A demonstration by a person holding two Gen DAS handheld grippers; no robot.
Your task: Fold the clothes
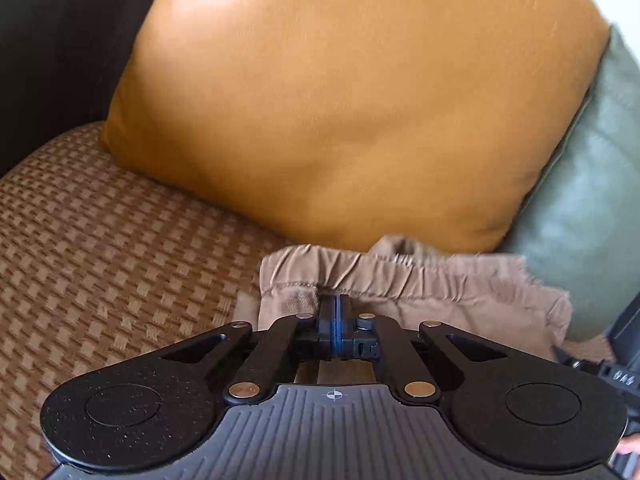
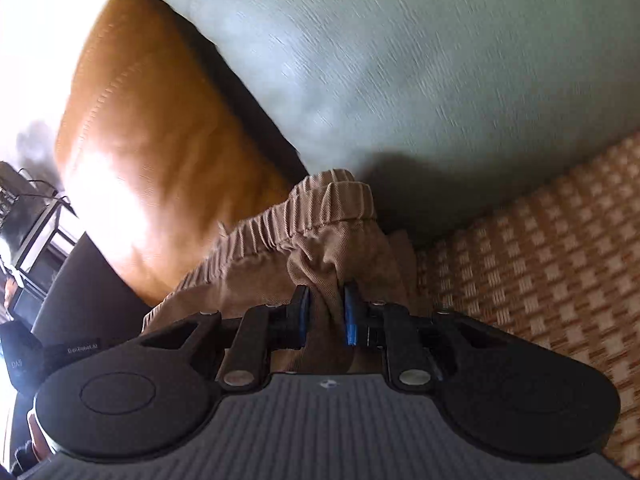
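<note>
A tan garment with an elastic gathered waistband (image 1: 420,280) lies on the woven seat cushion, against the pillows. My left gripper (image 1: 335,304) is shut on the waistband near its left end. In the right wrist view the same tan garment (image 2: 304,220) shows, its waistband running up to the right. My right gripper (image 2: 326,300) has its blue-padded fingers (image 2: 350,312) pinched on a thick bunch of the garment's fabric just below the waistband. The rest of the garment is hidden under the grippers.
A mustard-yellow pillow (image 1: 340,100) and a pale green pillow (image 1: 592,208) stand right behind the garment. The brown woven seat cushion (image 1: 100,260) stretches left. A dark sofa arm (image 1: 48,40) is at the far left. The right gripper's body (image 1: 616,360) shows at the right edge.
</note>
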